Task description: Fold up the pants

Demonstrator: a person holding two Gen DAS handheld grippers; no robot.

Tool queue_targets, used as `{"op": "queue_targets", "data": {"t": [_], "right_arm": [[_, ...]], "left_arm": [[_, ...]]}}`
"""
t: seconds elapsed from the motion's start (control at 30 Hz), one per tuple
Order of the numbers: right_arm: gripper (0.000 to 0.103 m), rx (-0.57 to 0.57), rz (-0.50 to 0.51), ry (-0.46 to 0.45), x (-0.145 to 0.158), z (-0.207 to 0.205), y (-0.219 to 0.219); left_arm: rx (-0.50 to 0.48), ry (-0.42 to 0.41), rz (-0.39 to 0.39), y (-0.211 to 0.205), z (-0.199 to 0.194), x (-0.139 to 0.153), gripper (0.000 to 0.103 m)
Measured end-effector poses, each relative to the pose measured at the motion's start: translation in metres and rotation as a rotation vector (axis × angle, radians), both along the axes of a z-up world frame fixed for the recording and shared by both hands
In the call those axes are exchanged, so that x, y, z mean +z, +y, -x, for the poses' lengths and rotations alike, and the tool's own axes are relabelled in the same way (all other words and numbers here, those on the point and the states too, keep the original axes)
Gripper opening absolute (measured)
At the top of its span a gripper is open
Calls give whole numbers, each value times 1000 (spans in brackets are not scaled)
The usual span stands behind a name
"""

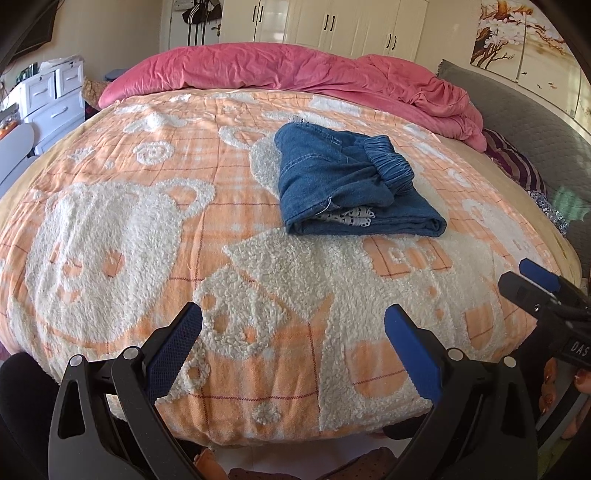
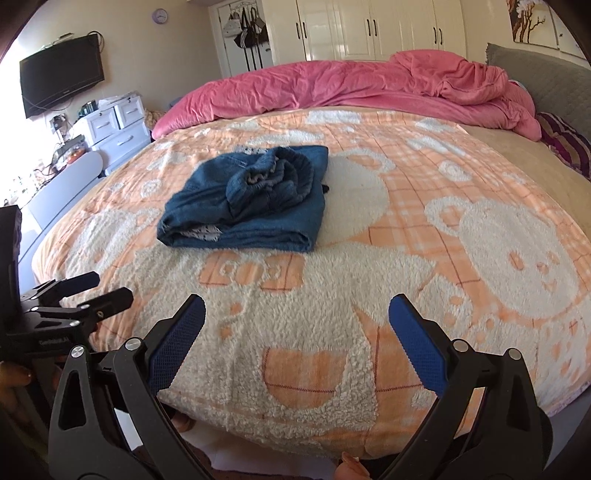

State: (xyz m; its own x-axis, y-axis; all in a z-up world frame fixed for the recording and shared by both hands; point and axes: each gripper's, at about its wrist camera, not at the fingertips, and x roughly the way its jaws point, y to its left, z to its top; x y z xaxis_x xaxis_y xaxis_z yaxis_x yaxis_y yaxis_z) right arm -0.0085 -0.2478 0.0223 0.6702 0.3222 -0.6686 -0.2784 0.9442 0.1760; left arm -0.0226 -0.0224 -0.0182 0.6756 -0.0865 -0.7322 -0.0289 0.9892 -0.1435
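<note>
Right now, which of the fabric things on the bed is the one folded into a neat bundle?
The blue denim pants, a compact bundle on the orange bear blanket. The pink duvet lies rumpled along the far edge, and the blanket is spread flat.

Both views are bright with daylight. In the right wrist view, the strongest light enters at the far left edge, where detail is washed out. Glare shows on the glossy wardrobe doors [image 2: 373, 29] at top centre. Shadows are soft. Focus is sharp centrally; fisheye distortion bows the edges, and corners are vignetted black.
</note>
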Motion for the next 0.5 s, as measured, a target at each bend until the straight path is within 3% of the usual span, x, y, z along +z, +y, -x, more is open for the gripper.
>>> {"op": "queue_targets", "data": {"t": [0.5], "right_arm": [[94,-7,27,21,-9,-4,2]], "left_arm": [[5,15,-11,0,-3,-7,99]]}}
